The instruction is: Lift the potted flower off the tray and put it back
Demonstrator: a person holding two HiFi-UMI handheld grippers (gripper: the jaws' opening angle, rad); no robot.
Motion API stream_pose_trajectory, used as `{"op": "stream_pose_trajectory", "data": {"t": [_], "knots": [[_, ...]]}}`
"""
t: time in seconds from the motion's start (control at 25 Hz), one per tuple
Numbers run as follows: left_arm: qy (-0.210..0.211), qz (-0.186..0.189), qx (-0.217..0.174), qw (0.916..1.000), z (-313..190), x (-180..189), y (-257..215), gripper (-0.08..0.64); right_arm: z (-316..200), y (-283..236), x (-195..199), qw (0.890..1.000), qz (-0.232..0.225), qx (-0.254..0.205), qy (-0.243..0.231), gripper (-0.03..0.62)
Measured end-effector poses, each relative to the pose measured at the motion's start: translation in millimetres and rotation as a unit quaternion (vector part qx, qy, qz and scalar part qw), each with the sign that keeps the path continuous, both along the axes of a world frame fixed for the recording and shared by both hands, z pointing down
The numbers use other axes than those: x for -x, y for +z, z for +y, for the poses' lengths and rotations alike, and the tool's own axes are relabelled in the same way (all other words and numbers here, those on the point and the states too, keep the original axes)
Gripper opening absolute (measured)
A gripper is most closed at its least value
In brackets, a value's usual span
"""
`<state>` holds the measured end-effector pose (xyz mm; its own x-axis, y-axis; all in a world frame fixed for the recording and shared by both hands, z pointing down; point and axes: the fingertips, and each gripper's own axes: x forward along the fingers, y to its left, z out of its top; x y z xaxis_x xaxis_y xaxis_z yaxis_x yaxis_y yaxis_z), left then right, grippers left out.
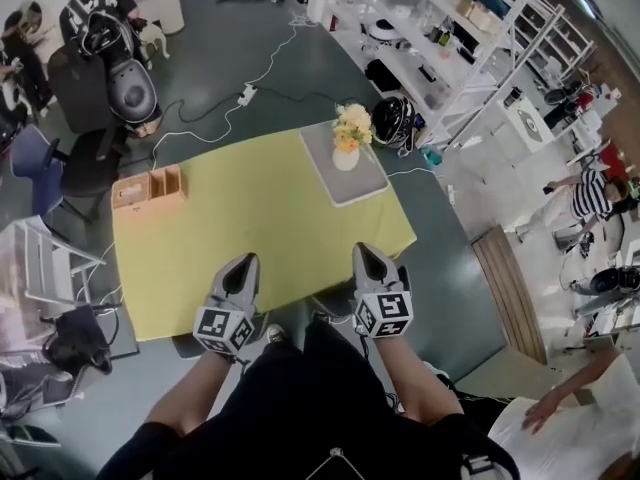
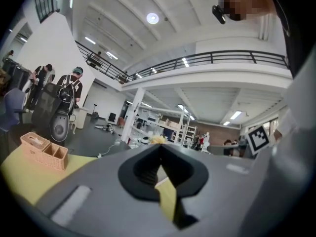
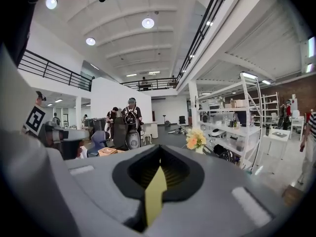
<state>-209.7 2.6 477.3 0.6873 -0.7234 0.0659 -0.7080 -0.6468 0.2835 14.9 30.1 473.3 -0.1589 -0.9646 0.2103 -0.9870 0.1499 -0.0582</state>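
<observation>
The potted flower [image 1: 348, 136] is pictured on the grey tray [image 1: 362, 184] at the upper right of the yellow bench [image 1: 260, 228]. The left tongs [image 1: 245, 261] and right tongs [image 1: 365, 251] are held closed and empty, well short of it. The lift appears not yet begun.

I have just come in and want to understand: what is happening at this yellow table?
A person stands at the near edge of the yellow table with a gripper in each hand. The left gripper and the right gripper are both shut and hold nothing. The potted flower stands upright on the grey tray at the far right corner, well away from both grippers. A wicker box sits at the left side.
</observation>
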Motion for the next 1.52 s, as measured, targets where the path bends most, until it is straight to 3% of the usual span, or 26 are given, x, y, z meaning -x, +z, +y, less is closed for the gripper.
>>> {"op": "stream_pose_trajectory", "data": {"t": [0.36, 0.68, 0.96, 1.28, 1.52], "knots": [[-0.006, -0.009, 0.012, 0.9999, -31, -13, 11, 0.008, -62, 27, -32, 1.000, -0.003, -0.005, 0.003, 0.009], [-0.042, -0.036, 0.028, 0.9981, -63, -35, 38, 0.008, -145, 109, -90, 1.000, 0.013, 0.024, -0.013, 0.114], [-0.087, -0.067, 0.076, 0.9911, -77, -46, 69, 0.008, -226, 189, -142, 0.998, 0.016, 0.057, -0.006, 0.234], [-0.123, -0.093, 0.116, 0.9811, -93, -46, 106, 0.008, -302, 244, -172, 0.998, 0.015, 0.057, 0.003, 0.321], [-0.135, -0.106, 0.134, 0.9760, -104, -53, 121, 0.008, -350, 261, -188, 0.999, 0.028, 0.041, -0.002, 0.347]]}}
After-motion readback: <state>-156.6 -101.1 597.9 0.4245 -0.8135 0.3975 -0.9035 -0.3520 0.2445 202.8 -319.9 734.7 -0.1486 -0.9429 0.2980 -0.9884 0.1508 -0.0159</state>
